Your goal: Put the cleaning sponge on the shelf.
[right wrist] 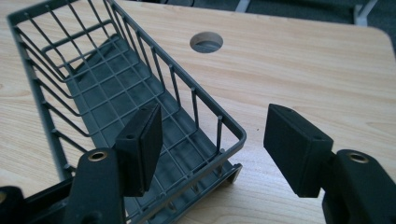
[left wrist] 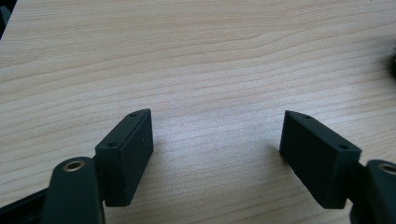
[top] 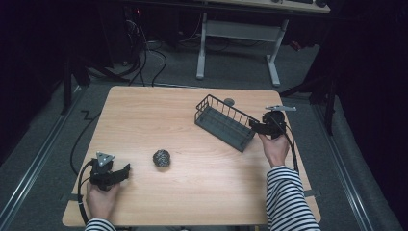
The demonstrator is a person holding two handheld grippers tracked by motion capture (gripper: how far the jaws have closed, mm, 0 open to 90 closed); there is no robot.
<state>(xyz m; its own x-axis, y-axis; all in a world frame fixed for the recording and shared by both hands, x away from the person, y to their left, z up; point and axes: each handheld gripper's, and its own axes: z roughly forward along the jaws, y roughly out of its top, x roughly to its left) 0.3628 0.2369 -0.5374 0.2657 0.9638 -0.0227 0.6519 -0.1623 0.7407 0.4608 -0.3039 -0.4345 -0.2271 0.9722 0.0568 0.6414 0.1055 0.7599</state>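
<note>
1. The wire basket (top: 225, 124) sits on the surface (top: 183, 125), its corner between the right hand-held gripper's (right wrist: 212, 140) spread jaws.
2. The left hand-held gripper (left wrist: 217, 149), jaws apart, rests near a crumpled foil ball (top: 162, 158).

In the left gripper view, a dark object (left wrist: 392, 65), probably the scrubber ball, is cut by the right edge. The basket (right wrist: 56, 140) extends past the bottom edge.

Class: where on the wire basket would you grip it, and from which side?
Grip the top rim wire at the wire basket's near corner, one finger inside, one outside, approaching from its right end. The right gripper already straddles that corner, fingers open; the rim is thin, rigid and exposed.
</note>
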